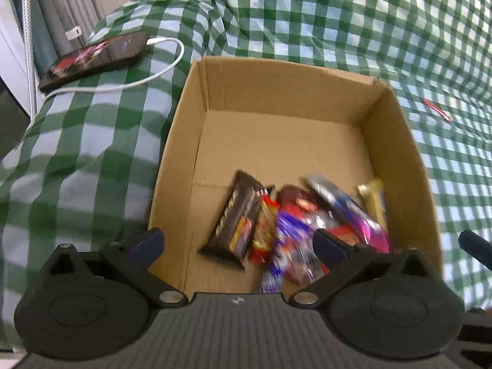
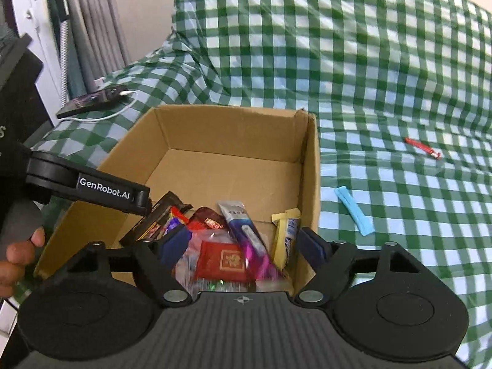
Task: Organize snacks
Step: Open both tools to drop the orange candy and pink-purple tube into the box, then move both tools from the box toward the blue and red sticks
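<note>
Both my grippers hang over the box (image 2: 233, 141), pointing down into it. Left gripper (image 1: 236, 243): jaws wide apart, nothing between the pads. Right gripper (image 2: 243, 244): jaws apart too, nothing clamped; the wrappers seen between its fingers lie below, on the box floor.

Snacks (image 2: 227, 243) sit heaped at the near end of the box: a dark bar (image 1: 236, 218) leaning at the left, a red packet (image 2: 223, 259), a purple stick (image 2: 246, 233), a yellow bar (image 2: 281, 240) against the right wall. Far half of the box is bare cardboard.

Step, as I judge it: drop-off done, both hands free to fetch.

Still out on the checked cloth (image 2: 369, 61): a blue stick (image 2: 355, 213) just right of the box, a red stick (image 2: 422, 147) further off. Next move calls for lifting the right gripper over the box's right wall, which stands between it and the blue stick.

Phone (image 1: 95, 58) and its cable (image 1: 138, 80) lie left of the box, clear of that route.
</note>
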`<move>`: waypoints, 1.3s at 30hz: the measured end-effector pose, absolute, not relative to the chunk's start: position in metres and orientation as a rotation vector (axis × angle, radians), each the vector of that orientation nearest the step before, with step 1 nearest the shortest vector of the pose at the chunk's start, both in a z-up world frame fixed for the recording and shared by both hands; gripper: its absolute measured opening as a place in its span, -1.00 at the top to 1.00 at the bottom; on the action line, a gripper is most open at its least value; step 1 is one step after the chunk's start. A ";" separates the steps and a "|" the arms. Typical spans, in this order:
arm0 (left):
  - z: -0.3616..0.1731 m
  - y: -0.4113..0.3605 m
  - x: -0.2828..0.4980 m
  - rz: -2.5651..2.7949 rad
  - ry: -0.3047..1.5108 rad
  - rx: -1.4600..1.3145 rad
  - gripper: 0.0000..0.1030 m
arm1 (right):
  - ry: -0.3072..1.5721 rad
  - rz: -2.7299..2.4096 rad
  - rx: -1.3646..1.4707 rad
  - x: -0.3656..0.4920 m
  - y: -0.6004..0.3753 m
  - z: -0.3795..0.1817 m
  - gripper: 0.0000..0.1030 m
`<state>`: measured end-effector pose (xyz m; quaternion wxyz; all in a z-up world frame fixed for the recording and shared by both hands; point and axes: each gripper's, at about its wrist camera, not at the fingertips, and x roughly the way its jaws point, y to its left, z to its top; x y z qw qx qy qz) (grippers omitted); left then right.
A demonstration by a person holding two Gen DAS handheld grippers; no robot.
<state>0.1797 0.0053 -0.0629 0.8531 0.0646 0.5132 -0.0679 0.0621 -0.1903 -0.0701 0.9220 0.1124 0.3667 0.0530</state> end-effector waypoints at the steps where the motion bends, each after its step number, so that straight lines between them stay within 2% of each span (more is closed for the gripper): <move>1: -0.056 0.008 0.173 -0.145 1.080 0.121 -0.99 | 0.747 0.097 0.232 0.054 -0.193 -0.065 -0.62; 7: 0.010 0.022 0.125 -0.172 1.075 0.078 -0.99 | 0.707 0.025 0.268 0.001 -0.220 -0.036 -0.65; 14: 0.115 0.019 0.057 -0.302 1.007 0.088 -1.00 | 0.627 -0.071 0.301 -0.057 -0.242 -0.008 -0.67; 24: 0.233 -0.005 -0.046 -0.422 0.795 0.152 -1.00 | 0.536 -0.155 0.305 -0.118 -0.268 0.015 -0.70; 29: 0.262 -0.022 -0.086 -0.507 0.735 0.157 -1.00 | 0.507 -0.199 0.307 -0.137 -0.283 0.019 -0.71; 39: 0.276 -0.040 -0.110 -0.563 0.714 0.147 -1.00 | 0.472 -0.225 0.362 -0.156 -0.303 0.015 -0.72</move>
